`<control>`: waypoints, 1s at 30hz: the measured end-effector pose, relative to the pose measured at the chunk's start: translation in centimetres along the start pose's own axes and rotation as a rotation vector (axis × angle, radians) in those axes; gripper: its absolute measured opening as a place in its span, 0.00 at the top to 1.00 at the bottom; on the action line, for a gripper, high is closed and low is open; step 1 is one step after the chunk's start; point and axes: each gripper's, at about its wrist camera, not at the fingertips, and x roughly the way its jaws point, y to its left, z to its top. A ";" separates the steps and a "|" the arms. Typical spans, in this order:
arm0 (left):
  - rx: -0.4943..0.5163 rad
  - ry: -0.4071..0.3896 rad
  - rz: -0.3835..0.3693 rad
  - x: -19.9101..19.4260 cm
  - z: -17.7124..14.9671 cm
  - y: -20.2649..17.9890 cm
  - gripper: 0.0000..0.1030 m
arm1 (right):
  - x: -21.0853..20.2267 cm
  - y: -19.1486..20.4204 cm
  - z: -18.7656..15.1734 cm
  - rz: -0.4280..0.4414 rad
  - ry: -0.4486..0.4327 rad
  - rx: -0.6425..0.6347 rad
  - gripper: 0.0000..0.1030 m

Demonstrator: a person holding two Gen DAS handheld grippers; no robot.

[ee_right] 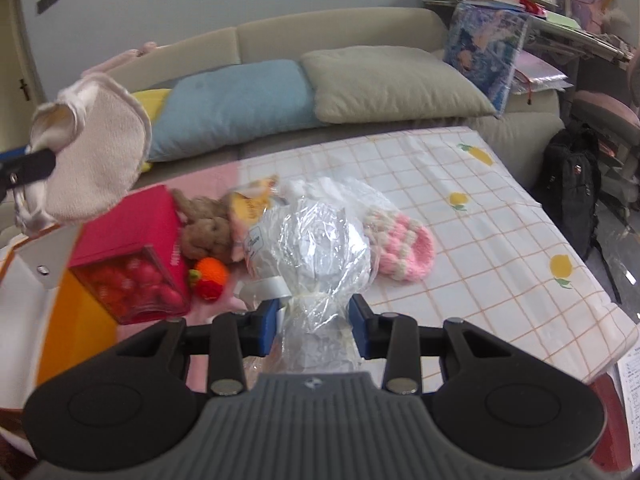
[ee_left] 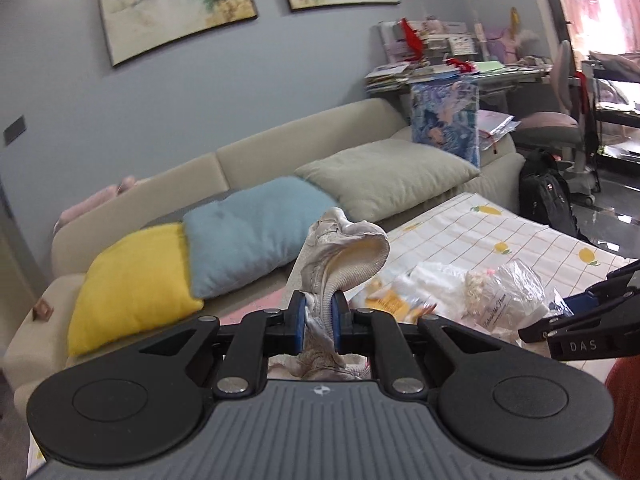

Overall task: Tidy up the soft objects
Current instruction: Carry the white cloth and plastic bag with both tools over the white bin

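My left gripper (ee_left: 320,318) is shut on a cream and silver soft slipper (ee_left: 344,256) and holds it in the air above the bed; the slipper also shows at the left of the right wrist view (ee_right: 100,156). My right gripper (ee_right: 314,326) stands open around the neck of a clear plastic bag with white stuffing (ee_right: 316,248) that lies on the bed. Beside the bag lie a pink and white knitted hat (ee_right: 404,246), a brown plush toy (ee_right: 208,228) and an orange knitted fruit (ee_right: 210,274).
A red box of round red items (ee_right: 136,264) and a white and orange container (ee_right: 40,320) stand at the left. The bed has a lemon-print sheet (ee_right: 500,220). A sofa behind holds yellow (ee_left: 136,288), blue (ee_left: 256,232) and beige (ee_left: 392,172) pillows. A black backpack (ee_right: 572,184) sits on the floor.
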 end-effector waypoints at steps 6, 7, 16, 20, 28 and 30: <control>-0.040 0.089 0.039 -2.6 -2.0 3.3 0.86 | -1.5 5.4 0.4 0.129 0.007 -0.071 0.64; -0.056 0.101 0.048 -3.1 -2.4 4.0 0.86 | -1.7 6.3 0.5 0.154 0.011 -0.078 0.64; -0.246 0.291 0.074 -4.7 -6.4 10.4 0.86 | -1.5 15.4 1.9 0.387 0.102 -0.140 0.63; -0.344 0.376 0.051 -4.3 -8.4 12.4 0.85 | -0.4 19.9 1.6 0.439 0.160 -0.212 0.63; -0.498 0.497 0.005 -3.1 -12.2 16.3 0.85 | 4.5 24.5 0.9 0.438 0.358 -0.299 0.63; -0.530 0.528 -0.006 -2.5 -12.8 16.9 0.84 | 5.6 25.2 0.6 0.425 0.394 -0.336 0.63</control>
